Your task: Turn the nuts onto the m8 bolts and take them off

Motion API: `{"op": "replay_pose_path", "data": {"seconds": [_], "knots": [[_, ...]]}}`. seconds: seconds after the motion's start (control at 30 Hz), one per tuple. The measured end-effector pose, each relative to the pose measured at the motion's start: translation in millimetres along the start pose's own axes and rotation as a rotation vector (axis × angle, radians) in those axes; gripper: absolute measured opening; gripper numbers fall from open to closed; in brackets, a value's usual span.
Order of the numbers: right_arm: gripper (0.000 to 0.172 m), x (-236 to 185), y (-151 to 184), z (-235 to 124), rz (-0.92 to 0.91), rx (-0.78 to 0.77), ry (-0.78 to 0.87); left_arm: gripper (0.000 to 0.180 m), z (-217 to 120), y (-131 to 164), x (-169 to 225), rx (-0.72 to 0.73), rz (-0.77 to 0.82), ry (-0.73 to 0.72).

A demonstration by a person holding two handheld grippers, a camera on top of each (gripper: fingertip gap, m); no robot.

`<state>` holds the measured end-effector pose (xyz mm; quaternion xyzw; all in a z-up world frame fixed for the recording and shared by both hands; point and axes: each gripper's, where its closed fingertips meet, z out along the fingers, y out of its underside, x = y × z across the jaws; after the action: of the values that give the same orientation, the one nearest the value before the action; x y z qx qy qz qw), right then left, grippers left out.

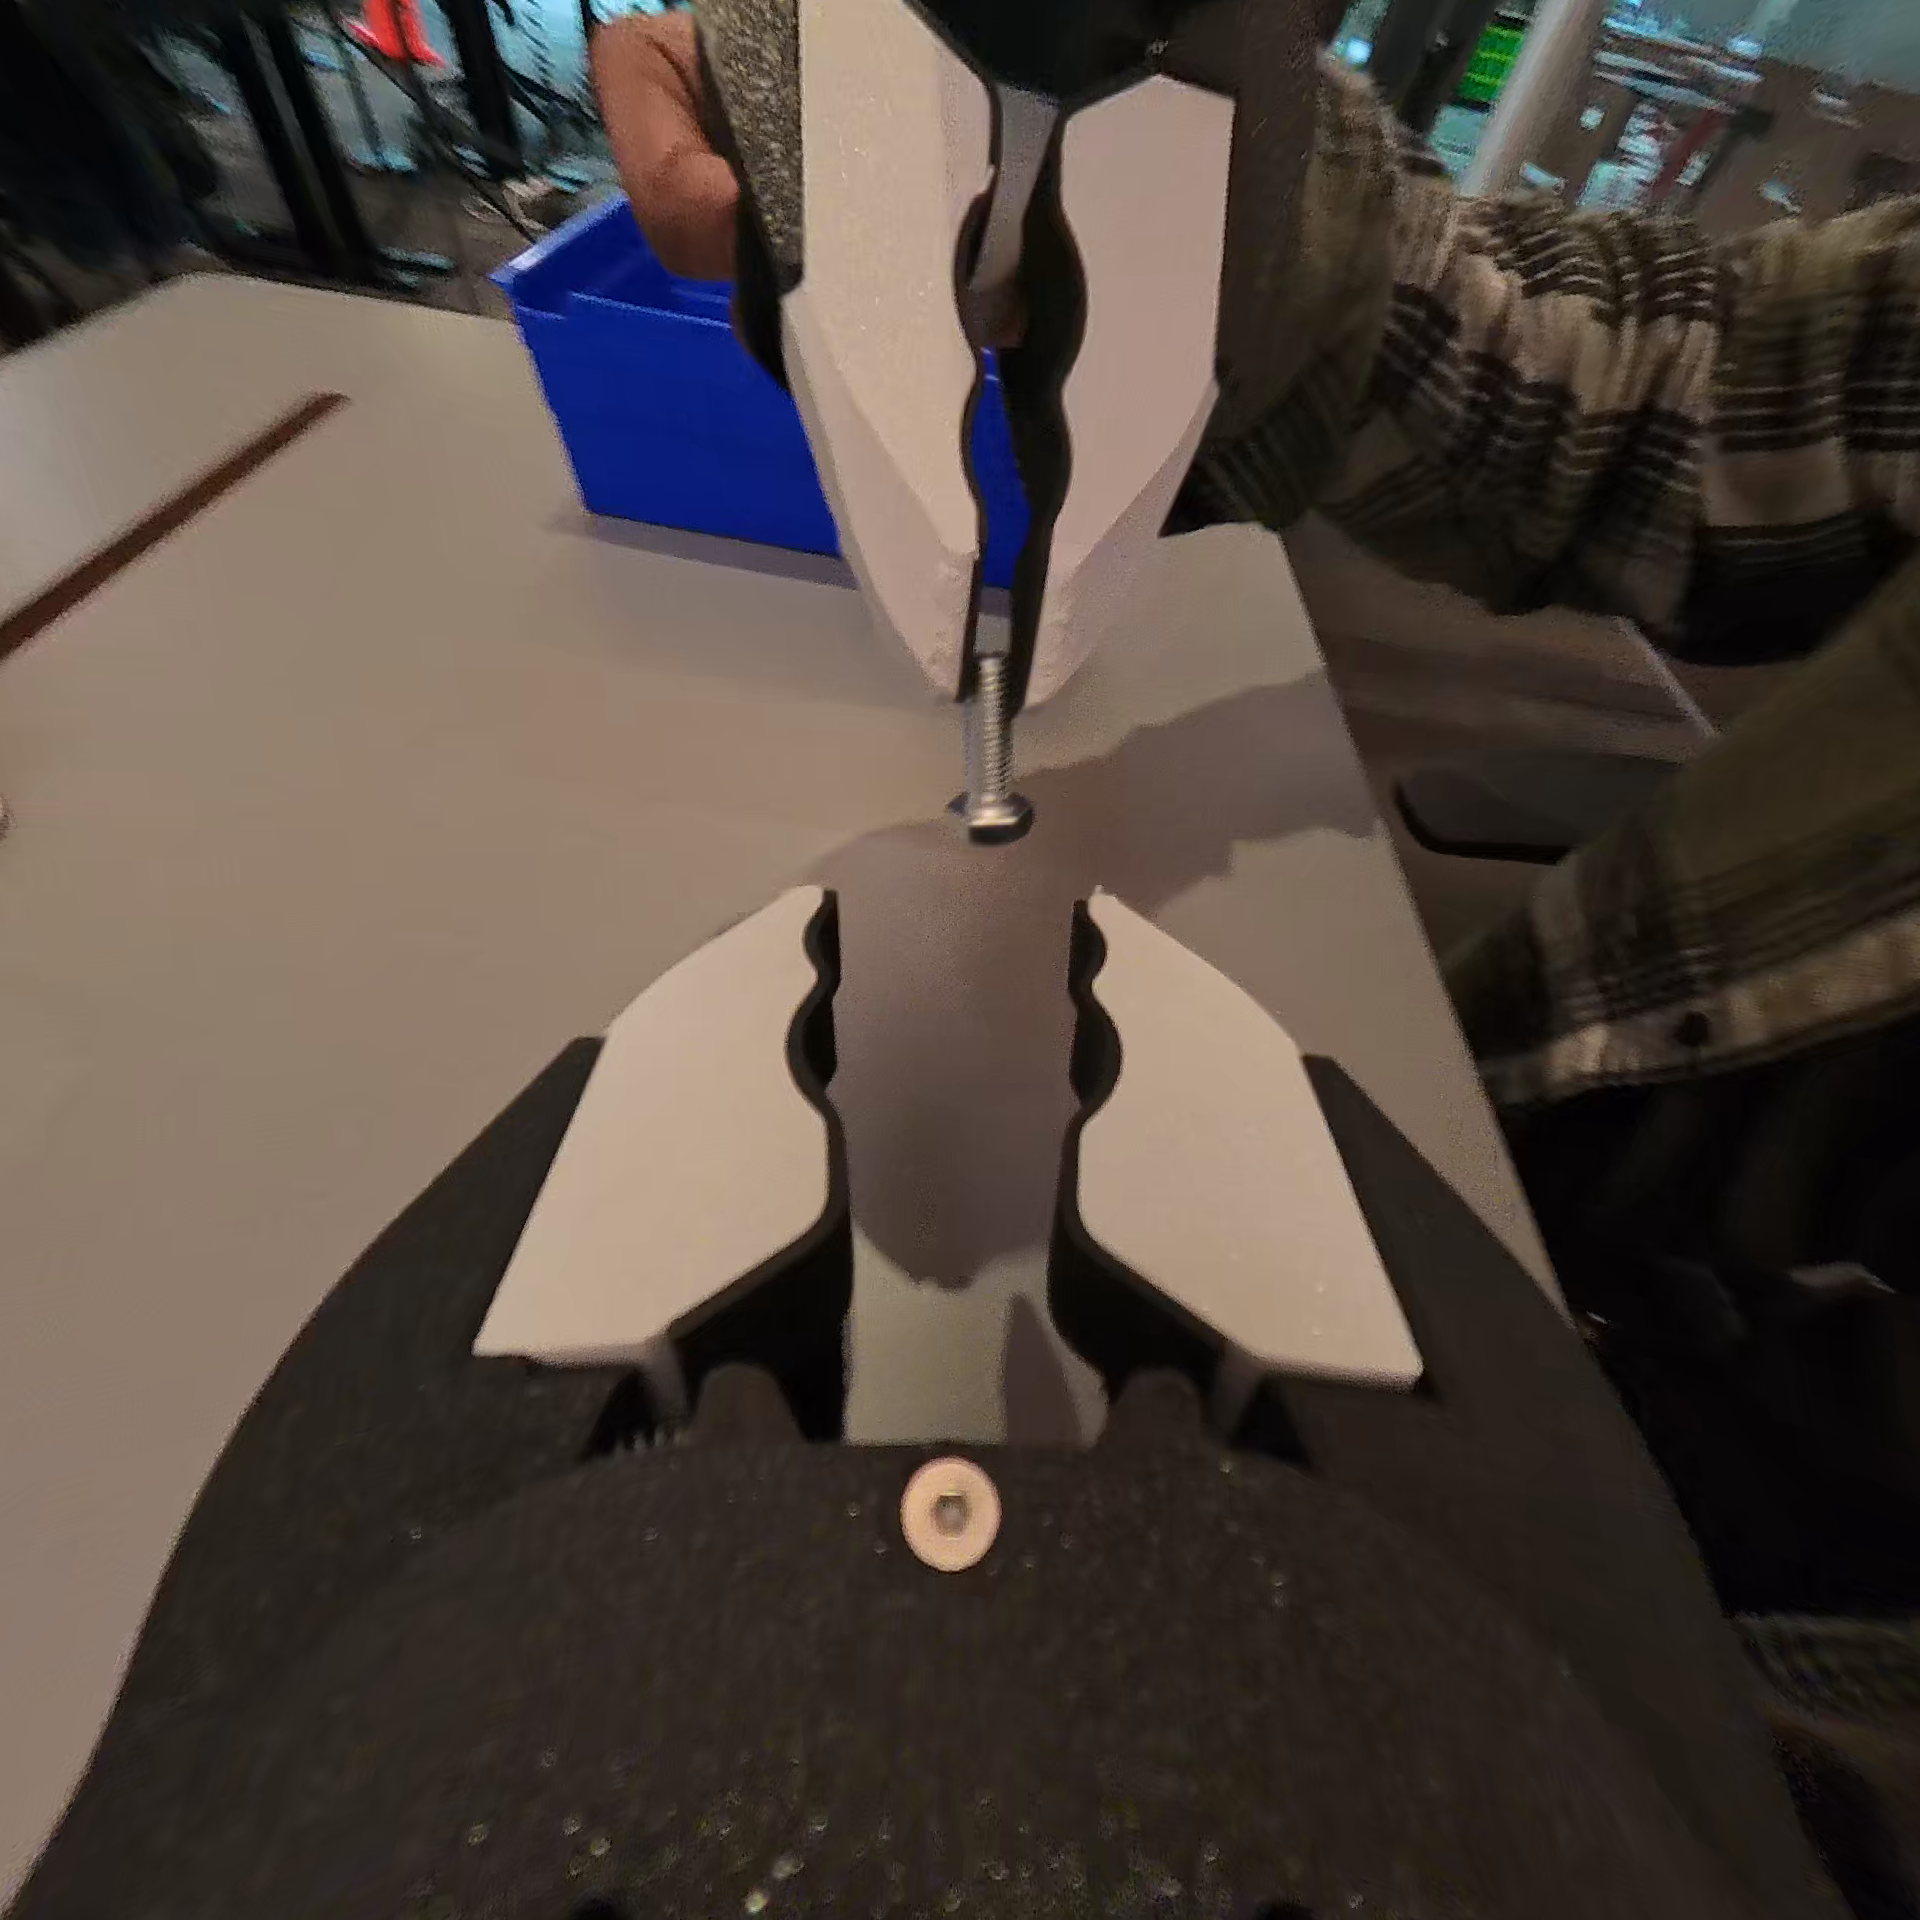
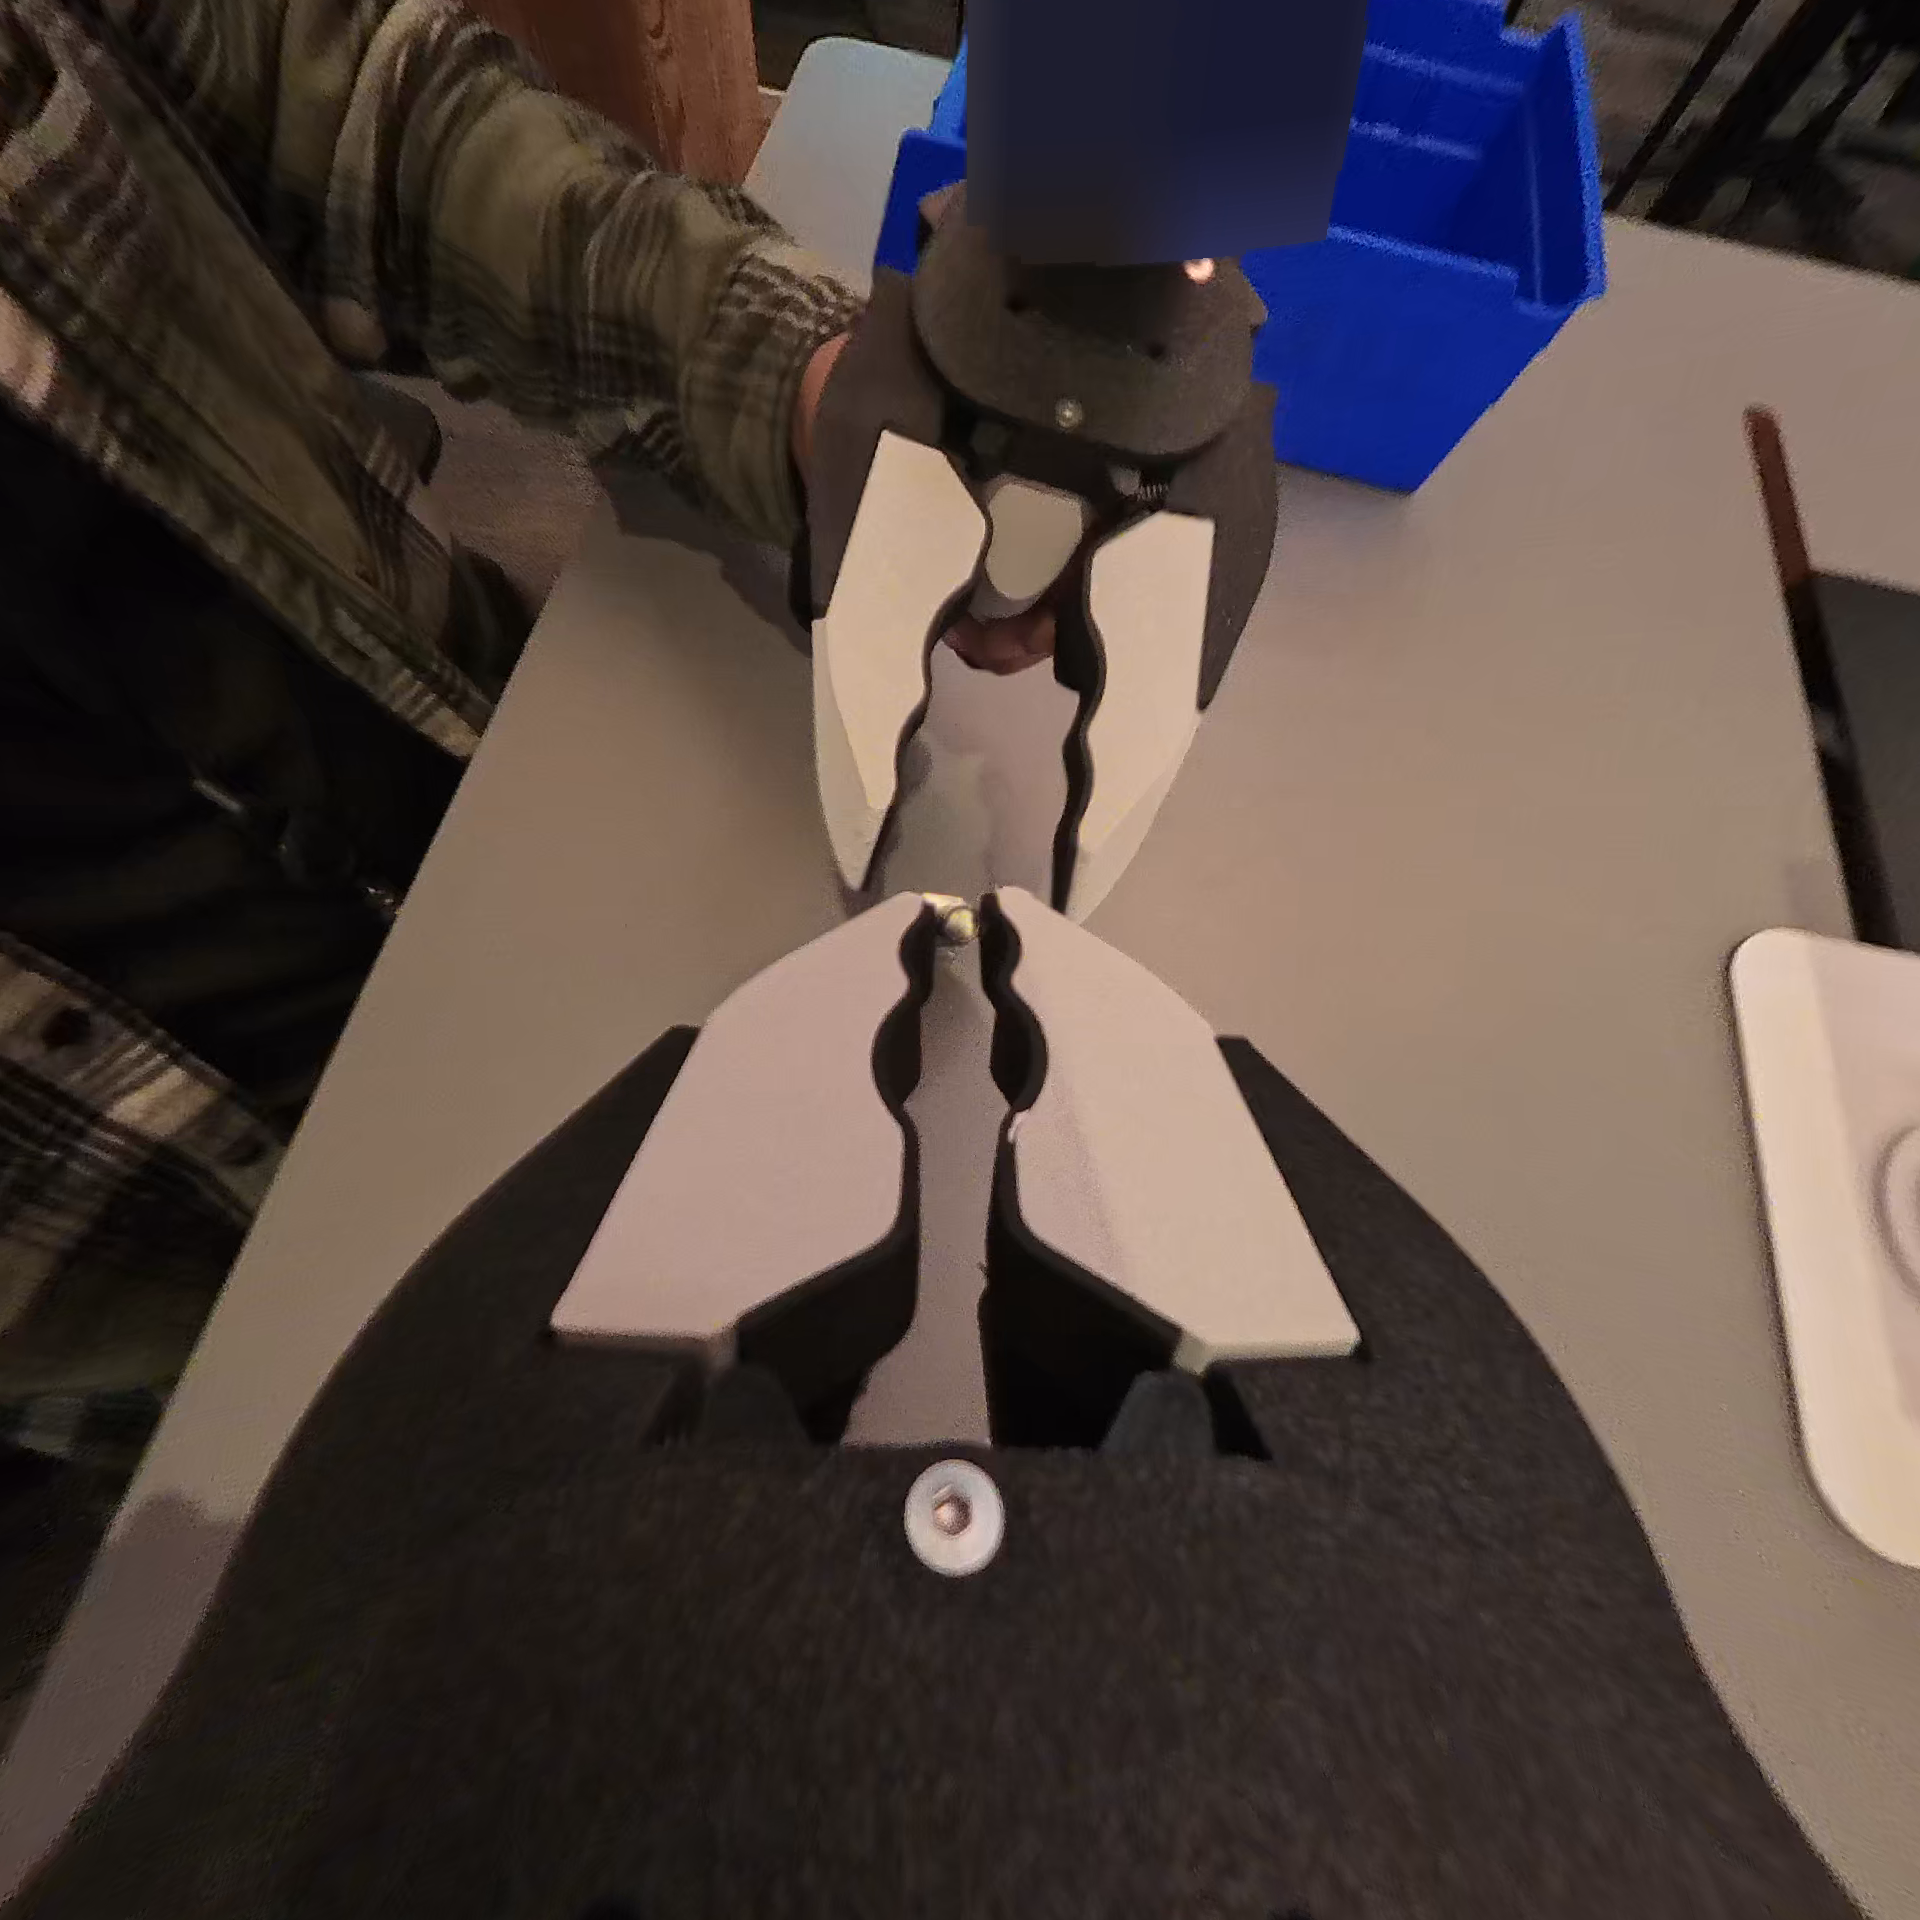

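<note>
The right gripper (image 1: 997, 665) is clamped on a silver bolt (image 1: 987, 748), head toward the left gripper (image 1: 956, 914). That gripper's fingers stand apart, bare, near the grey table's (image 1: 416, 779) right edge.

Blue bin (image 1: 665, 416), grey table (image 1: 416, 727) (plaid sleeve (image 1: 1558, 416)).

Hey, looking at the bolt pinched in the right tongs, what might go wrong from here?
The right tongs hold the bolt only by its threaded tip, so it may pivot or slip out when touched. The left tongs stand open and empty just short of the bolt head; closing off-centre might knock it loose. A dropped bolt could roll off the nearby table edge.
</note>
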<state>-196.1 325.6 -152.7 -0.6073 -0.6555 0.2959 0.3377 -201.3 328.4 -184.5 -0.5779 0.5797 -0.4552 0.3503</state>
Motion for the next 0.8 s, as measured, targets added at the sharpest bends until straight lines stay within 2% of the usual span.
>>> {"op": "replay_pose_path", "data": {"seconds": [0.03, 0.17, 0.37, 0.8], "knots": [[0.008, 1.9, 2.6, -0.7, 0.027, -0.009, -0.010, 0.042, -0.2, 0.4, -4.1, 0.023, 0.007, -0.024], [0.008, 10.8, 9.1, 0.2, 0.104, -0.065, -0.030, 0.040, -1.1, -4.5, -14.2, 0.120, 0.023, -0.085], [0.007, 20.3, 2.4, 5.8, 0.131, -0.094, -0.050, 0.039, 1.2, -13.8, -12.6, 0.233, 0.025, -0.078], [0.007, 23.9, -8.6, 15.9, 0.126, -0.112, -0.094, 0.026, -2.3, -15.5, -13.2, 0.267, -0.001, -0.061]]}}
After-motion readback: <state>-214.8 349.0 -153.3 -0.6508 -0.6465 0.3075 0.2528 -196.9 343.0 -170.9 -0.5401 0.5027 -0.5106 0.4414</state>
